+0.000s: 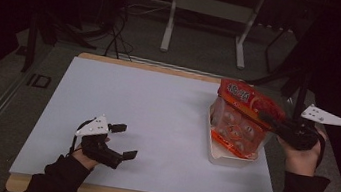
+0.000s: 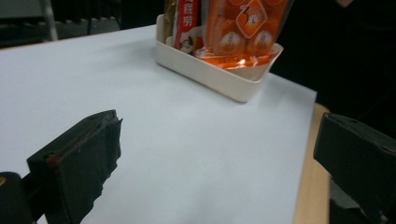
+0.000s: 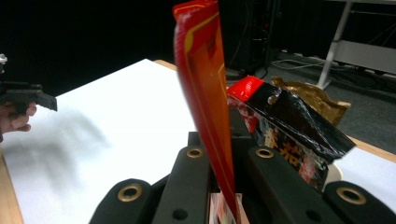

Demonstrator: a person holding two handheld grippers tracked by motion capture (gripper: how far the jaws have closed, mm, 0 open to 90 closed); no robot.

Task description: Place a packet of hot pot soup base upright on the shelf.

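The right gripper [image 1: 270, 121] pinches the orange snack bag [image 1: 240, 121] by its edge – steering it upright into the white tray [image 1: 217, 155] – while the left gripper [image 1: 123, 141] waits, jaws wide, empty

Both grippers black: left gripper [image 1: 122, 141] and right gripper [image 1: 267, 119] each carry a pale three-cornered plate with small holes on top. Blocky dark jaws, red fleck on one left edge. Brass-ringed screw holes on the right's body. Black sleeves [image 1: 58, 178].

Dim room, bright sheet (soft focus)
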